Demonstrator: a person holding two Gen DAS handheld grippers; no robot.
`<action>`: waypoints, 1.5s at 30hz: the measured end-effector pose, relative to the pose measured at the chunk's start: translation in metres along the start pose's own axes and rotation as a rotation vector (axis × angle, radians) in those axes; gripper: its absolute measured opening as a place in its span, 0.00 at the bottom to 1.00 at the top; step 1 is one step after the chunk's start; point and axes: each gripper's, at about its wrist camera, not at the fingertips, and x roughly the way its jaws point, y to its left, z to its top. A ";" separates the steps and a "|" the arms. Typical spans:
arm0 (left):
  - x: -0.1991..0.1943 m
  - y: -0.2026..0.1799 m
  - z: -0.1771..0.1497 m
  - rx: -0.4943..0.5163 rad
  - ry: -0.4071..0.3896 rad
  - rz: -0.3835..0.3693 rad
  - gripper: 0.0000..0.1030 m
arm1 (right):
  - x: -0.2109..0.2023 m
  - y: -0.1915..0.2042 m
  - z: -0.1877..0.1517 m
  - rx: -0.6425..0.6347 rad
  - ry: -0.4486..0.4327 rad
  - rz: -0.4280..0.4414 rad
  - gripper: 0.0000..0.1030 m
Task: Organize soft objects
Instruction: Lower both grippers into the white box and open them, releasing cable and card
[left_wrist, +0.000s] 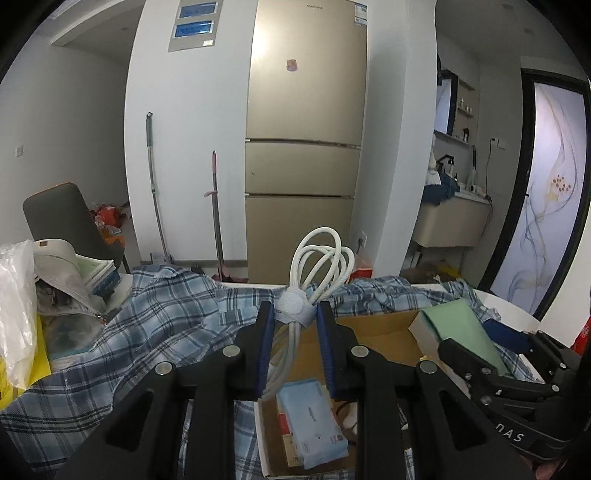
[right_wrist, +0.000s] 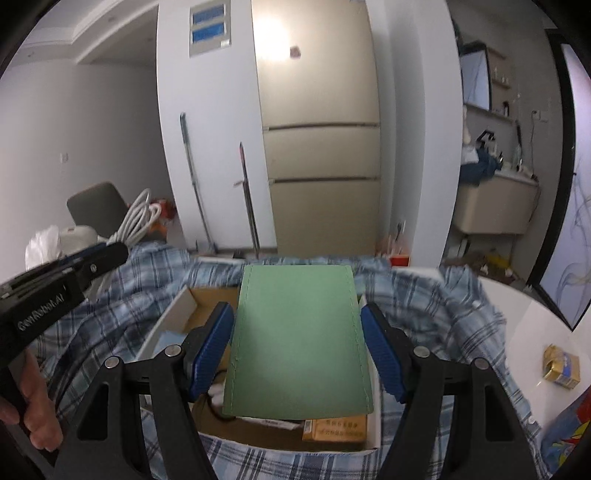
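Observation:
In the left wrist view my left gripper (left_wrist: 295, 314) is shut on a coiled white cable (left_wrist: 321, 254), its pads pressing just below the pale strap that binds the loops. Beneath it is an open cardboard box (left_wrist: 376, 325) holding a blue tissue pack (left_wrist: 310, 424). The right wrist view has my right gripper (right_wrist: 295, 310) shut on a green notebook (right_wrist: 299, 332), held flat over the same box (right_wrist: 173, 310). An orange carton (right_wrist: 336, 428) lies inside. Each gripper shows in the other's view: the left gripper (right_wrist: 118, 253) with the cable (right_wrist: 136, 218), the right gripper (left_wrist: 491, 343) with the notebook (left_wrist: 458, 325).
A blue plaid shirt (left_wrist: 155, 325) is spread around the box. Left of it lie a plastic bag (left_wrist: 14, 314), a cap and stacked books (left_wrist: 99, 273). A small yellow pack (right_wrist: 561, 365) sits on the white table at the right. Behind stand a fridge (left_wrist: 303, 147), mop handles and a chair (left_wrist: 59, 214).

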 end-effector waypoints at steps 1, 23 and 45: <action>0.001 0.000 0.000 0.001 0.007 -0.005 0.24 | 0.003 -0.002 0.000 0.004 0.012 0.005 0.68; 0.037 -0.004 -0.027 0.014 0.136 -0.005 0.24 | 0.038 0.009 -0.015 -0.022 0.166 0.043 0.68; 0.014 -0.006 -0.019 0.010 0.015 -0.022 0.83 | 0.036 0.002 -0.012 -0.008 0.144 -0.016 0.78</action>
